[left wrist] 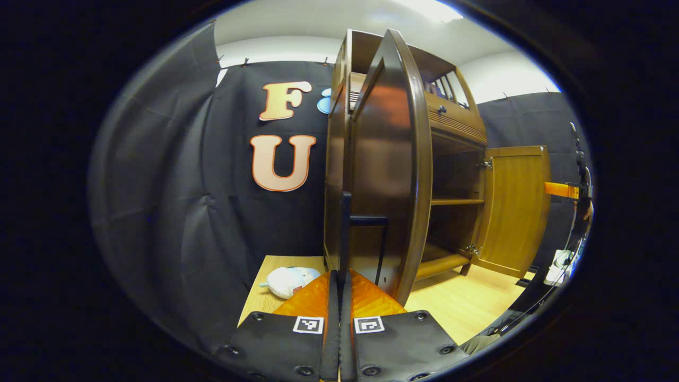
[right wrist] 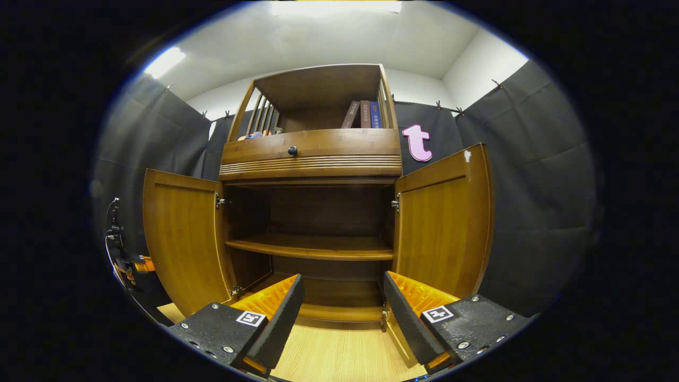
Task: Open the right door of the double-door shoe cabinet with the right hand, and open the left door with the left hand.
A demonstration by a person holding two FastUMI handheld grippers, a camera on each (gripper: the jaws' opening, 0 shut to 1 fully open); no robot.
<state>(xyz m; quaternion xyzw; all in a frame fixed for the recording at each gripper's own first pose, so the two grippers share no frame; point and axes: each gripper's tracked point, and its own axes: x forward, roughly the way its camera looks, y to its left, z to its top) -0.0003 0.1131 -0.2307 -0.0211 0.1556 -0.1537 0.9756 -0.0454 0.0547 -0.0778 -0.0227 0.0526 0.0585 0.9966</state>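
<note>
The dark wooden shoe cabinet (right wrist: 310,154) stands with both lower doors swung out. In the right gripper view the left door (right wrist: 183,239) and the right door (right wrist: 443,223) flank bare shelves (right wrist: 310,246). My right gripper (right wrist: 342,313) is open in front of the opening, touching nothing. In the left gripper view the left door (left wrist: 390,175) is seen edge-on, close up. My left gripper (left wrist: 340,289) is shut on that door's black bar handle (left wrist: 346,223). The right door (left wrist: 514,207) hangs open farther back, with the right gripper (left wrist: 562,190) beside it.
The cabinet rests on a light wooden platform (right wrist: 339,355). A white plush toy (left wrist: 289,281) lies on the platform left of the cabinet. A drawer with a dark knob (right wrist: 292,150) and an upper shelf with books (right wrist: 366,114) sit above the doors. Black cloth walls surround everything.
</note>
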